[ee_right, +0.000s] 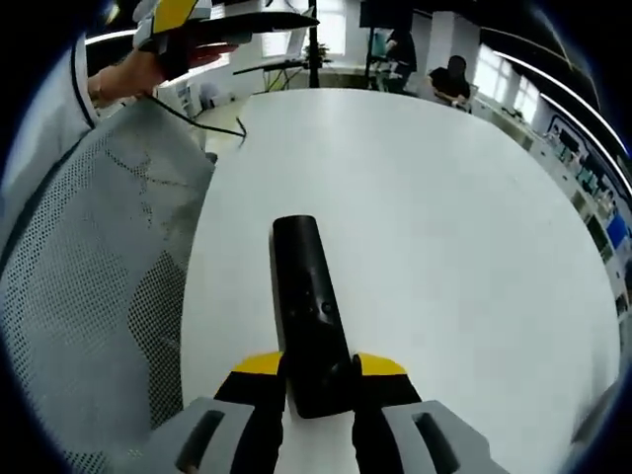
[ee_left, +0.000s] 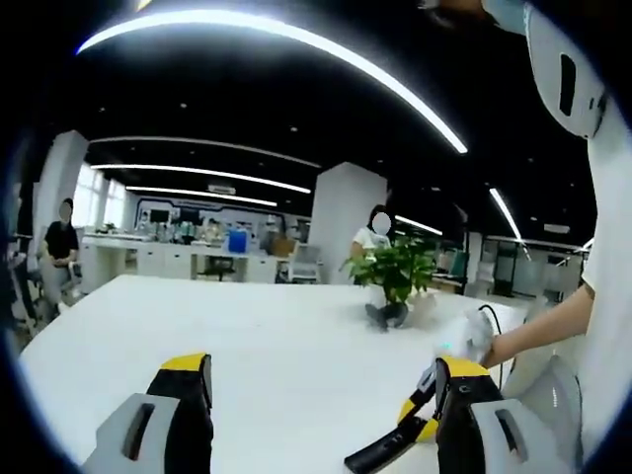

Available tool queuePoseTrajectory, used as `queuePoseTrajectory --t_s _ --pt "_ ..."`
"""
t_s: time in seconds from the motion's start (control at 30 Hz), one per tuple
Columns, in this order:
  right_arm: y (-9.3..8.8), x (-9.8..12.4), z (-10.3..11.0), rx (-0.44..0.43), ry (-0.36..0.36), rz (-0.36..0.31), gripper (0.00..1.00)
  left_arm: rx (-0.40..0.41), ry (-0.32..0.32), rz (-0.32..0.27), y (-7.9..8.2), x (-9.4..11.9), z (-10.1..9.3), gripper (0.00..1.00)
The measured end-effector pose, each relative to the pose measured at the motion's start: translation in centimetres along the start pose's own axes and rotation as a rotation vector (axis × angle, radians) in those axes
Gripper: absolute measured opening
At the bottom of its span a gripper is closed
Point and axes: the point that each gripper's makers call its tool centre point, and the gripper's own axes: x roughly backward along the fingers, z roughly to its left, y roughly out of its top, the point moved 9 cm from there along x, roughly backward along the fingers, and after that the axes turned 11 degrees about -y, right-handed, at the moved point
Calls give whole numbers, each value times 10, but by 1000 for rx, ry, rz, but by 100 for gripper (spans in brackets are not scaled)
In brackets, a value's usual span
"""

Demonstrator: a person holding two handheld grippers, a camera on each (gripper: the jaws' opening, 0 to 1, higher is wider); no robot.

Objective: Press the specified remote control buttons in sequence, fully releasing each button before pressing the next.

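left claw: the left gripper [ee_left: 321,390] has its yellow-tipped grey jaws standing wide apart with nothing between them, just bare white tabletop [ee_left: 267,336] out in front

past the left claw: way beyond the jaws there's a small leafy green potted plant [ee_left: 395,276] sitting on the table, and further back some seated people at long white benches, so a pretty standard open office

right of the left claw: just beside its right jaw you can see the long slim black plastic remote control [ee_left: 380,452] poking in low, carried by the other claw, with the person's bare arm [ee_left: 538,331] behind it

right claw: the right gripper [ee_right: 318,380] is clamped on the near end of the remote [ee_right: 308,306], jaws snug against both its sides, the rest sticking straight out ahead over the table [ee_right: 444,227]

left of the right claw: a grey mesh chair back [ee_right: 99,286] fills that side, and up top the left claw [ee_right: 183,25] shows, held in the person's hand

buttons: I can make out a few small ones mid-body on the remote, too tiny to tell which is which

progress: honestly looks like early days, the remote is grabbed and steadied but nothing is touching a button yet

what's left: my guess is the free claw has to come over and do all the presses, one at a time, lifting off between each
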Motion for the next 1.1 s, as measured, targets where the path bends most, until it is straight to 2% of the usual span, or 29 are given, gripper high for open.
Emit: queuePoseTrajectory --t_s 0.53,1.1 --pt "6 -8 -28 14 -18 4 23 0 10 31 0 4 1 98" --pt "11 -18 -67 8 -28 12 25 -2 7 24 0 6 0 98"
